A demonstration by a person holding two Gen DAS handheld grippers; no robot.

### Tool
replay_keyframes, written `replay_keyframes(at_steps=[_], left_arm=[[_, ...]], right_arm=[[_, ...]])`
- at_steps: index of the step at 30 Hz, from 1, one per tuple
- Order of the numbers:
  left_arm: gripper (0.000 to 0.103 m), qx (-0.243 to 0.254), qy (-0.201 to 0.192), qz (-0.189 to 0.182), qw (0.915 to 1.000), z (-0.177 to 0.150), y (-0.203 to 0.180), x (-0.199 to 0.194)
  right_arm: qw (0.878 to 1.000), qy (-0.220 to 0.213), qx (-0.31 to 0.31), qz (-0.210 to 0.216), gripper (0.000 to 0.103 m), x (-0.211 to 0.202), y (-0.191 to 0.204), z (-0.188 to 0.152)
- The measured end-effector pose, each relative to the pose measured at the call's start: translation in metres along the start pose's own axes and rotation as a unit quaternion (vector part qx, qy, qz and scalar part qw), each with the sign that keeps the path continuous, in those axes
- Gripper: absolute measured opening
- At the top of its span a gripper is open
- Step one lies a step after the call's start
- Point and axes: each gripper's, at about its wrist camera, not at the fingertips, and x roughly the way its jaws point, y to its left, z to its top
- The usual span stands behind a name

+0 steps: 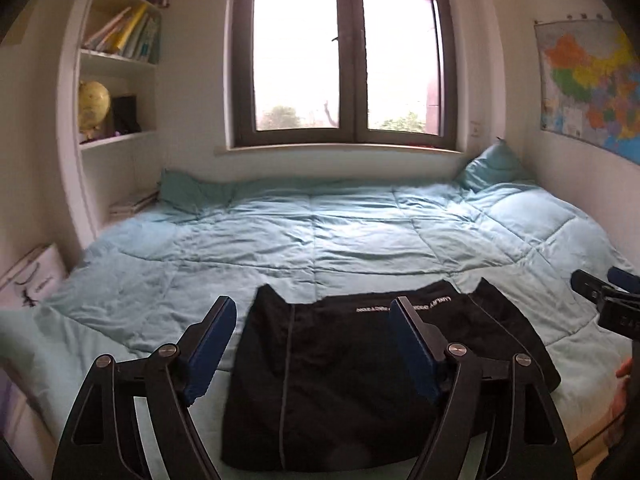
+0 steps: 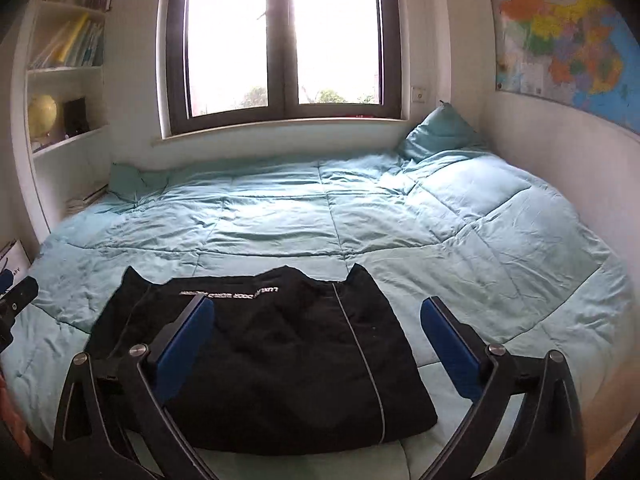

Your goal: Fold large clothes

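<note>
A black garment (image 1: 340, 380) (image 2: 280, 360) with thin grey piping and a line of white lettering lies folded into a rough rectangle on the light blue quilt (image 1: 320, 232) (image 2: 320, 208), near the bed's front edge. My left gripper (image 1: 314, 306) hangs above the garment's left half, open, its blue pads wide apart with nothing held between them. My right gripper (image 2: 316, 302) hovers over the garment's right side, also open and empty. Each gripper shows at the edge of the other's view: the right gripper (image 1: 600, 292) and the left gripper (image 2: 16, 292).
The quilt covers the whole bed up to the window wall. A teal pillow (image 1: 492, 164) (image 2: 436, 132) leans in the far right corner. Shelves (image 1: 120, 60) with books and a globe stand at the left. A map (image 1: 592, 80) hangs on the right wall.
</note>
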Motion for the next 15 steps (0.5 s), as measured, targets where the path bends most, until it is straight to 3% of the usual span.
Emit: replay_keyframes(at_steps=[6,15], left_arm=[[0.081,0.011,-0.001,0.065,0.9978,0.002,-0.001,-0.017],[0.081,0.034,0.02,0.076,0.9964,-0.009,-0.008,-0.009]], right_arm=[[1.0,0.016,-0.002,0.017,0.103,-0.016,0.013,0.012],[0.999,0.034,-0.019,0.018,0.103,-0.011,0.026,0.001]])
